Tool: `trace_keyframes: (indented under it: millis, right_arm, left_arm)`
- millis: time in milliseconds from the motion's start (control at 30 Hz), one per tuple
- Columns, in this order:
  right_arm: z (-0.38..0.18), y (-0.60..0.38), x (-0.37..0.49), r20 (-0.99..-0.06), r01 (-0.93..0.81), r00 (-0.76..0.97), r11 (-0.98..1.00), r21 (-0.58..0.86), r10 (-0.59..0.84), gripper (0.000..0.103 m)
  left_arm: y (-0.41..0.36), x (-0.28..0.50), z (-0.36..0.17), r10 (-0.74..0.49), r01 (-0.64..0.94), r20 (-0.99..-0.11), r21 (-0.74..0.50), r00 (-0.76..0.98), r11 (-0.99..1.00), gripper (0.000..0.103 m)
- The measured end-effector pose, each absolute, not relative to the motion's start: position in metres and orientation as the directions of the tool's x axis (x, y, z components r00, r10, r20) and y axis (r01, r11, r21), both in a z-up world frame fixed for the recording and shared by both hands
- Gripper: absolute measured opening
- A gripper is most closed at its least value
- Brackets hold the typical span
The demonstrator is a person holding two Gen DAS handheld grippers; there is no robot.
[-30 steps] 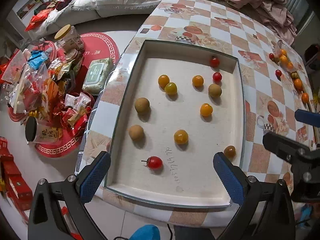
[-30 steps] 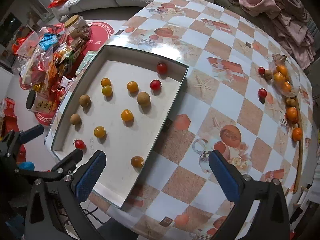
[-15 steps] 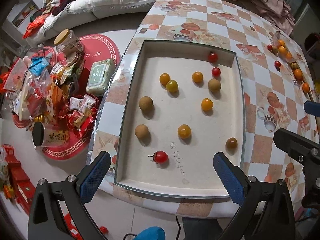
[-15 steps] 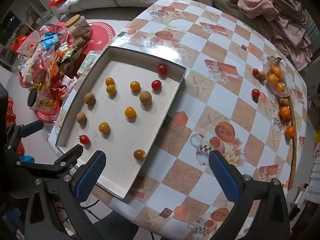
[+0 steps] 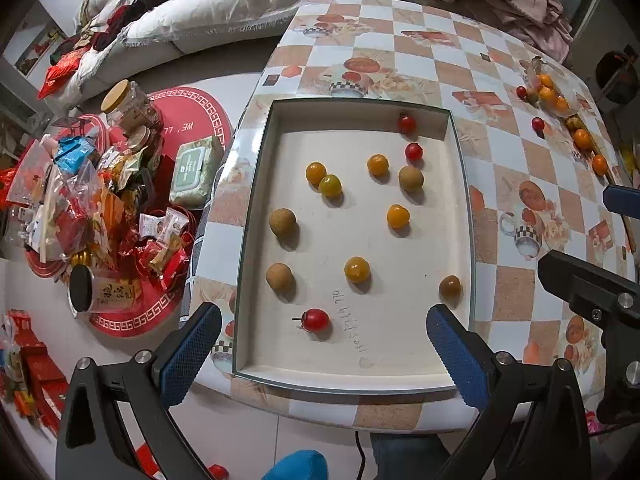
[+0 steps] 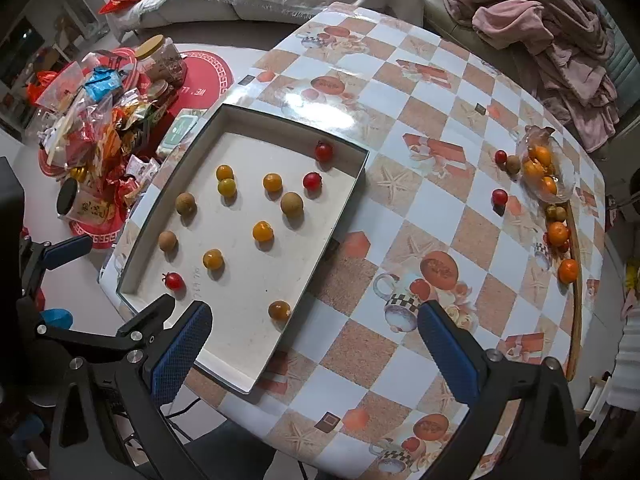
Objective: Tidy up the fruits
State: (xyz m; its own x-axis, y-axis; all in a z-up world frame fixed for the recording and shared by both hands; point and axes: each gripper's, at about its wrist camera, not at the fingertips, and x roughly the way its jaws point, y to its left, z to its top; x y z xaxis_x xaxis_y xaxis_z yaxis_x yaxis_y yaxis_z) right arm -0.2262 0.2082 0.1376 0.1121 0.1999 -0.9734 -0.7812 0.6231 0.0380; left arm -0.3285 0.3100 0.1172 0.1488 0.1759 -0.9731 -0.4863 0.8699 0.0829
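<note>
A shallow cream tray [image 5: 464, 200] [image 6: 344, 208] lies on the checkered table and holds several small fruits: red cherry tomatoes [image 5: 316, 319], orange and yellow ones [image 5: 357, 269], and brown longans [image 5: 282, 221]. More fruit sits loose and in a clear bag [image 6: 540, 168] at the table's far right. My left gripper [image 5: 324, 354] is open and empty, high above the tray's near edge. My right gripper [image 6: 314, 346] is open and empty, above the table's near side, right of the tray.
A low red-matted table [image 5: 132, 184] left of the tray carries snack packets, jars and a wipes pack [image 5: 194, 170]. A sofa with pillows [image 5: 224, 12] and pink blankets [image 6: 560, 40] lies beyond. A wooden board [image 6: 576, 264] runs along the table's right edge.
Both grippers have pulled back and risen, so the tray and table look smaller and farther away. Both stay open. No fruit has moved.
</note>
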Motion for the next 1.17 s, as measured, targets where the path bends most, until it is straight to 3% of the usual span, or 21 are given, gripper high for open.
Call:
trace_keyframes:
  millis: [1167]
  right_arm:
    - [0.139,0.206,-0.229,-0.973,-0.783,0.113,0.621,0.039,0.203,0.103]
  left_arm:
    - [0.295,-0.328,0.116,0.155,-0.434,-0.973,0.068,0.17,0.898,0.103]
